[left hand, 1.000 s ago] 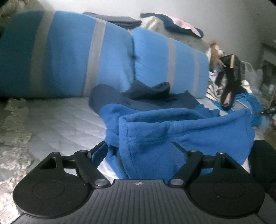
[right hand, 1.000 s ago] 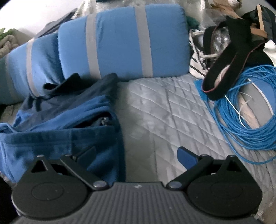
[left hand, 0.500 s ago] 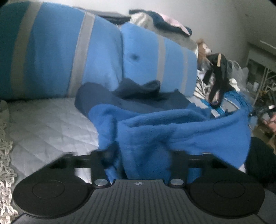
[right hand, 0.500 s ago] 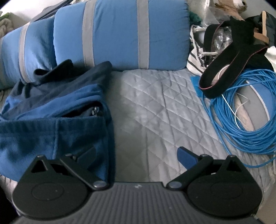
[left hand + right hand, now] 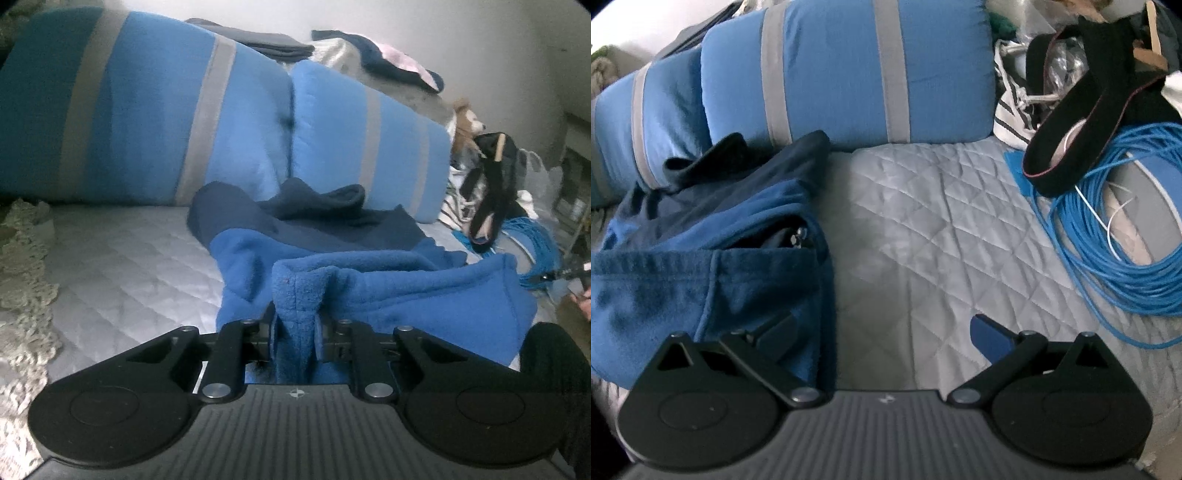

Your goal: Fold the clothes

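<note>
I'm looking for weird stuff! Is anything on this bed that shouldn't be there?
Yes. A tangled coil of blue cable lies loose on the grey quilted bed cover, with a black strap draped across it. That is odd beside the blue fleece garment being folded.

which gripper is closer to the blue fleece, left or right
Left. The left gripper has just closed onto a bunched fold of the blue fleece. The right gripper hangs open at the fleece's edge, one finger over the cloth, nothing gripped.
</note>
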The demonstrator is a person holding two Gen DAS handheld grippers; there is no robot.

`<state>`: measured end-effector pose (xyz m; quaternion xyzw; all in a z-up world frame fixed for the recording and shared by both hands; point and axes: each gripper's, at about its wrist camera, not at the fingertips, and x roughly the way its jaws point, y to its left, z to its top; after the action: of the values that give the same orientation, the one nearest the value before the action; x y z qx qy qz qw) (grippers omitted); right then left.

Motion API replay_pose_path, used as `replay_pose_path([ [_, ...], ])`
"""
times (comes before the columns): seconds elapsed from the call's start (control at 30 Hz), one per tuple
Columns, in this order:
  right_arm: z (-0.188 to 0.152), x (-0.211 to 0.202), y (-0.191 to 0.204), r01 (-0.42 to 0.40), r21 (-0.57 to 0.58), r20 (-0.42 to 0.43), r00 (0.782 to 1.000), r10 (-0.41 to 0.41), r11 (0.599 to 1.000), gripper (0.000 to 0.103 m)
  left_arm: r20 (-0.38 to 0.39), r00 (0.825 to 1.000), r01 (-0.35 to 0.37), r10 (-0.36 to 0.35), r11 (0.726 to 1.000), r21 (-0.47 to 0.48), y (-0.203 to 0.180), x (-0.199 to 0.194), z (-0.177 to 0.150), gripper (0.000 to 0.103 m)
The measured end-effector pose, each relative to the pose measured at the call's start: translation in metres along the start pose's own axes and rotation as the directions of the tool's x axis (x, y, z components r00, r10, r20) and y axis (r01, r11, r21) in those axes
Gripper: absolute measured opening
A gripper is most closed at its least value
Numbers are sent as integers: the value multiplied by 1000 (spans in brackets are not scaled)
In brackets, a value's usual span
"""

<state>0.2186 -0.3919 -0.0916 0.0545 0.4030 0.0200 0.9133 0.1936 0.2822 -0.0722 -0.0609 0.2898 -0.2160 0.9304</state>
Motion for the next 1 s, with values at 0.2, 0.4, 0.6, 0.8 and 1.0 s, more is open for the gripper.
replay_pose_path([
  [0.2, 0, 7, -17, -90, 52, 41, 995, 88, 995, 103, -32, 996, -82, 81, 996, -21, -4, 2, -3, 18],
  [0.4, 5, 28, -29, -301, 40, 104, 949, 296, 953, 102, -47, 991, -125, 123, 992, -26, -7, 5, -4, 18],
  [0.6, 7, 73, -45, -566, 69, 104, 823, 559, 821, 94, -62, 988, -146, 144, 989, -27, -10, 5, -5, 18],
  [0.8, 5, 111, -50, -687, 119, 90, 726, 681, 717, 91, -74, 985, -158, 155, 987, -33, -10, 8, -5, 18],
  [1.0, 3, 125, -45, -739, 139, 92, 673, 734, 660, 70, -83, 984, -162, 157, 986, -46, -7, 11, -6, 19],
])
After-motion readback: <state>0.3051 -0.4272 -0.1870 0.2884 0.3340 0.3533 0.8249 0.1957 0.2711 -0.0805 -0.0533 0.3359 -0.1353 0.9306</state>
